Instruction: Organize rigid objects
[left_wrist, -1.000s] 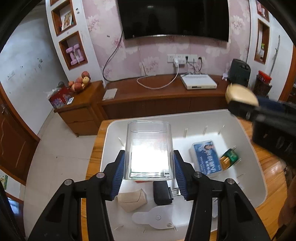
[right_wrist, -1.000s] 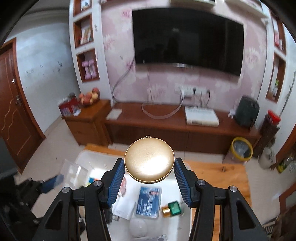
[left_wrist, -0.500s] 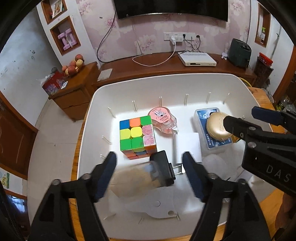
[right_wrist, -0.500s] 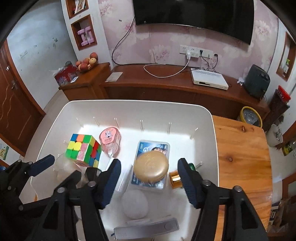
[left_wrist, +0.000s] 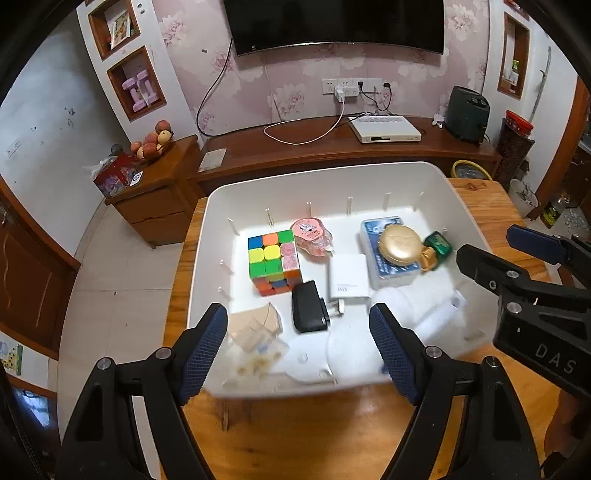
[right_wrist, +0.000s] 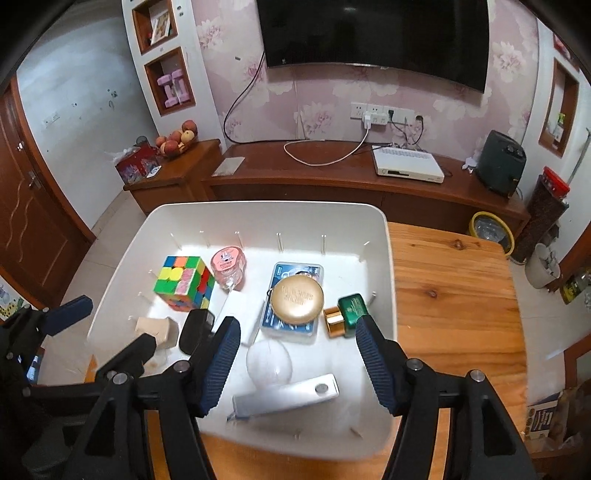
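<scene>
White plastic bin (left_wrist: 325, 181) on a wooden table, holding the sorted objects. Rubik's cube (left_wrist: 274, 261), partly scrambled, stands at left; pink correction-tape dispenser (left_wrist: 310, 236) lies just beside it at its right rear corner. Blue-labelled flat box (left_wrist: 388, 266) lies flat, with a round gold compact (left_wrist: 400, 244) resting closed on top. Green bottle with gold cap (right_wrist: 345, 315) lies on its side, touching the box's right edge. White charger (left_wrist: 349, 277) and black adapter (left_wrist: 308, 306) lie centrally, side by side. Small tan carton (left_wrist: 256, 323) lies at front left, with a clear container (left_wrist: 255, 350), blurred, against it.
</scene>
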